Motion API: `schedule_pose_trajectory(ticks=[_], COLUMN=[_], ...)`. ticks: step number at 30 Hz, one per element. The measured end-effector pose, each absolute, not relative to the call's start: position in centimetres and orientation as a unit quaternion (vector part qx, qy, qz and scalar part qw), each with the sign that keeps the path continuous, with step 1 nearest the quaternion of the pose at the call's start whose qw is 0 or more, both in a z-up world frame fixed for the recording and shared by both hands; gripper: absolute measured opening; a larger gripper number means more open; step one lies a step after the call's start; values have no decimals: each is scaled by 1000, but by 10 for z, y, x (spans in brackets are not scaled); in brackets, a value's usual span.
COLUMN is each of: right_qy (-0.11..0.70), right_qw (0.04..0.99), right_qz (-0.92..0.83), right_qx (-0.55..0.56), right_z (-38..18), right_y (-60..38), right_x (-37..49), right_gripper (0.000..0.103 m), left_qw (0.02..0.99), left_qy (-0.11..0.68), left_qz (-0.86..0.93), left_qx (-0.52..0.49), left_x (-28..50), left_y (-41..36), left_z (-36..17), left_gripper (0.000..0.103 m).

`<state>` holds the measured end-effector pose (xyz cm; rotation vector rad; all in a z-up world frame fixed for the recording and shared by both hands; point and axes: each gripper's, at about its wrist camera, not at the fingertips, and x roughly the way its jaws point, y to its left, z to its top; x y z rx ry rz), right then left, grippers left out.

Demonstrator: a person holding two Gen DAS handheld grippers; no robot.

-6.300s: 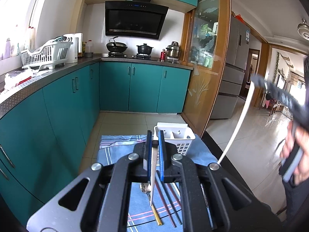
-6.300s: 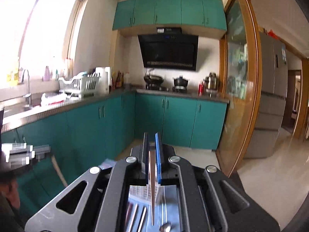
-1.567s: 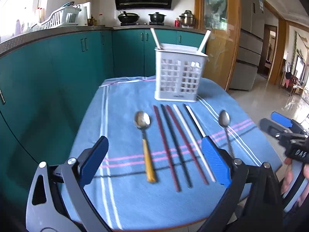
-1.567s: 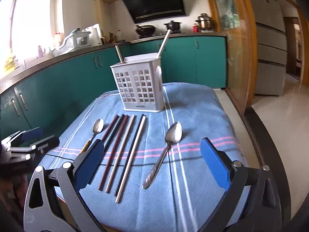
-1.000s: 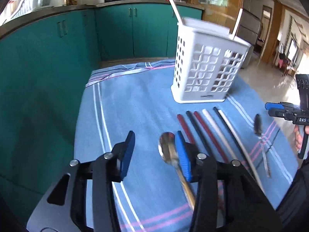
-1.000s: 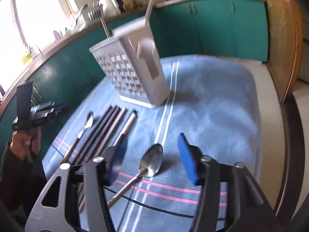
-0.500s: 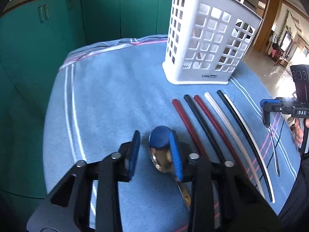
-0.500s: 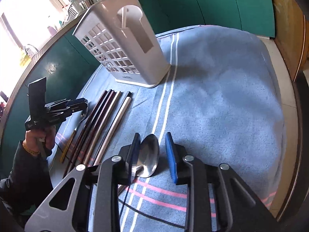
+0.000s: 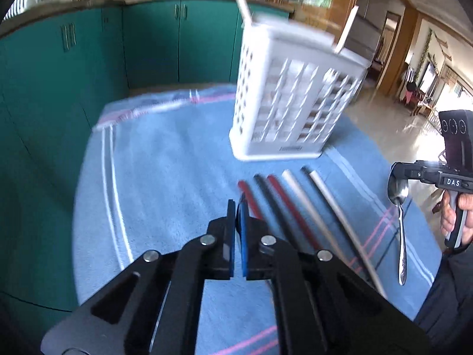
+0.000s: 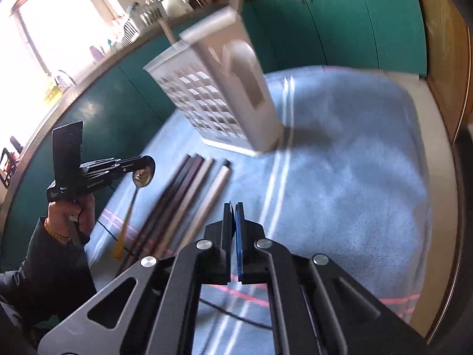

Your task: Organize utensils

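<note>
Both spoons are up off the cloth [image 9: 165, 159], each hanging bowl-up, handle down, and the white basket [image 9: 292, 97] stands at the far side of the cloth, ahead of both your hands, about equally near to each. Your left gripper [image 10: 147, 162] has just closed and pinches the yellow-handled spoon [image 10: 134, 195] at the bowl; your right gripper [image 9: 394, 174] has just closed on the steel spoon [image 9: 399, 222] the same way. Five chopsticks [image 9: 298, 207] lie side by side between you and the basket, long axes pointing at it. I judge you need to flip each spoon handle-first over the basket rim.
</note>
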<state>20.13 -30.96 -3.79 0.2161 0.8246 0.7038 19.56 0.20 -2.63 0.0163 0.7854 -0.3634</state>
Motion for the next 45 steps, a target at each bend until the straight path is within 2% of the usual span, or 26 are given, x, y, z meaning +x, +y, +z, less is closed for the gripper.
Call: schedule_pose_trajectory(ticks=[8,17,26,31,38,42,45], right_qy=[250,67,61,51,-15,-12,20], right_qw=[934,989,989,990,994,991,987], right_qz=[254,92,68,60,10,-20,-33], right_qx=[16,-98,-115,-118,-110,-130,-155], right_z=[24,65,66,93,156,150,125], right_y=[-300,-271,-259,-246,-220,-194,-177], right_x=[130,58,49,65,150,205,244], right_gripper=[3,3,3,3,3,3,3], left_qw=[956,995,994,994,996,995,994], left_qy=[268,85,86,89,81,89,95], left_qz=[-117,-48,-63,-62,-36,-25,-21], left_qx=[25,30,29,9,-22,-28,-39], left_x=[139,56,48,50,59,69,77], left_y=[2,-5,-6,7,26,34,42], left_z=[34,103,105,106,98,92,89], left_gripper=[2,2,2,2,2,2,2])
